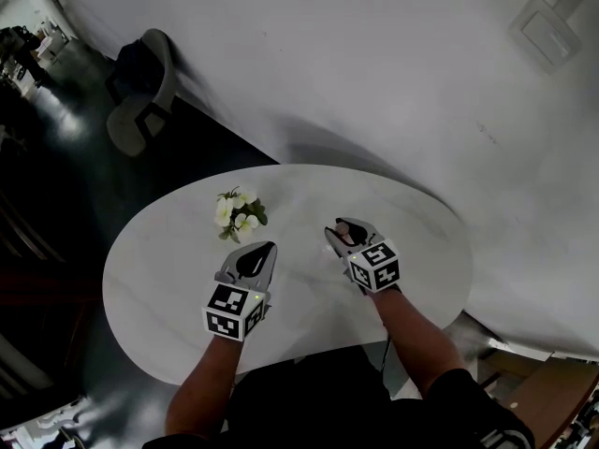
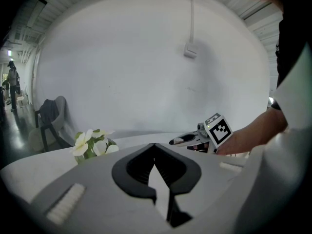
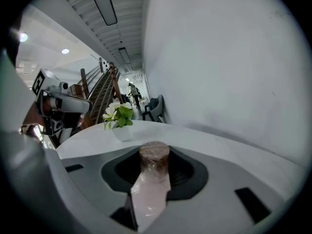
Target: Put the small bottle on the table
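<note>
A small pale pink bottle [image 3: 152,179] with a foil-wrapped cap stands between the jaws of my right gripper [image 3: 155,165], which is shut on it. In the head view the right gripper [image 1: 344,235] hovers over the middle of the white oval table [image 1: 412,223], with the bottle [image 1: 345,238] just visible between its jaws. My left gripper [image 1: 253,260] is over the table to its left. Its jaws are shut with nothing between them in the left gripper view [image 2: 155,168].
A small pot of white flowers [image 1: 237,215] stands on the table just beyond the left gripper. A grey chair [image 1: 140,92] sits on the dark floor at the back left. A white wall runs behind the table.
</note>
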`<move>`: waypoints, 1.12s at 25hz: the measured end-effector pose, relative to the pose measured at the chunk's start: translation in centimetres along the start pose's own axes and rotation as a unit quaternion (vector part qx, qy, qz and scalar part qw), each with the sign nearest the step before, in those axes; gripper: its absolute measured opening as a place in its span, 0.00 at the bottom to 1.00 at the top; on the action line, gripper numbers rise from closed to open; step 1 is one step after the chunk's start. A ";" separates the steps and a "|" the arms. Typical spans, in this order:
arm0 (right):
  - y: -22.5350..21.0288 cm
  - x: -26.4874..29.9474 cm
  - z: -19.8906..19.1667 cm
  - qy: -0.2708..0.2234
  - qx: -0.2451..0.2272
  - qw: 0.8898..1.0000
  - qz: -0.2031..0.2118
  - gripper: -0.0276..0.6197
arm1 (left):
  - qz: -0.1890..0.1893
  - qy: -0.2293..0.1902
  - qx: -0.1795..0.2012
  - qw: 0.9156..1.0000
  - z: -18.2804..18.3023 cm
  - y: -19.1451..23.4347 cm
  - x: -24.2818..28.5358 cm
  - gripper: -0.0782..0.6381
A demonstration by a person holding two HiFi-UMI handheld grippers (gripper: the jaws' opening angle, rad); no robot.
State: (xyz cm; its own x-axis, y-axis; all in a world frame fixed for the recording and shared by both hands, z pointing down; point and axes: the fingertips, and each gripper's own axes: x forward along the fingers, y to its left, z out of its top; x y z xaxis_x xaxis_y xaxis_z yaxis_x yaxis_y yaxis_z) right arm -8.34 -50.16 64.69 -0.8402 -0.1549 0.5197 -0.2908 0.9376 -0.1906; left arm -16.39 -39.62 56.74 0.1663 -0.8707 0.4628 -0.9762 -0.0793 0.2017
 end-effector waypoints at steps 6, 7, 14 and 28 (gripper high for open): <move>0.3 -0.4 -0.7 0.009 -0.002 1.000 -0.008 0.26 | -0.002 -0.003 0.005 1.000 -0.3 -0.3 -0.7 0.13; 0.4 -0.5 -0.8 0.011 -0.004 1.000 -0.010 0.26 | -0.002 -0.004 0.005 1.000 -0.2 -0.3 -0.9 0.13; 1.0 -0.8 -1.2 0.026 -0.002 0.999 -0.039 0.27 | -0.007 -0.009 0.018 1.000 -0.1 -0.5 -2.6 0.13; 4.1 -7.2 1.4 -0.041 0.036 0.991 -0.126 0.28 | -0.015 -0.054 0.036 0.998 0.5 0.5 -9.7 0.13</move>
State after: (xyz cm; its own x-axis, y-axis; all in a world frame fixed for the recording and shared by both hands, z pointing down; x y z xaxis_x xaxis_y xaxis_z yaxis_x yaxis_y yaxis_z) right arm -4.13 -45.61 58.98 -0.7702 -0.4078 0.4903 -0.5250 0.8419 -0.1244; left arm -18.61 -31.46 51.88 0.1834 -0.9142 0.3614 -0.9791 -0.1370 0.1503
